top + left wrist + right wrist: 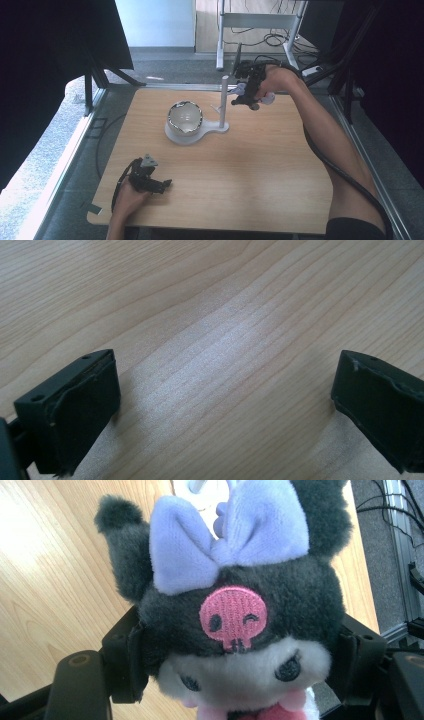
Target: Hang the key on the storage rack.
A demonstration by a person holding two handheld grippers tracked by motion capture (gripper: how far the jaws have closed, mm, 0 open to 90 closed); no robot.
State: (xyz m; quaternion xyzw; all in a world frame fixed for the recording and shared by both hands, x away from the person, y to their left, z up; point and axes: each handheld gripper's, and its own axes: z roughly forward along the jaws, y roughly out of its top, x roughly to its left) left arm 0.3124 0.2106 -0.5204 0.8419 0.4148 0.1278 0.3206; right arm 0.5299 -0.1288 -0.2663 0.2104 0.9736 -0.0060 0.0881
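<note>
A plush toy (235, 570) with dark fur, a lilac bow, a pink skull patch and a white face sits between the jaws of my right gripper (240, 665), which is shut on its head from both sides. In the high view the right gripper (248, 96) holds the plush toy (266, 98) above the back of the wooden table (260, 170), just right of a white upright post (224, 97). My left gripper (162, 185) rests near the front left corner of the table. Its jaws stand wide apart, so the left gripper (225, 405) is open over bare wood.
The post rises from a flat white base (197, 136) that also carries a shiny metal bowl (170, 116). A metal frame and cables stand on the floor behind the table. Dark curtains hang at both sides.
</note>
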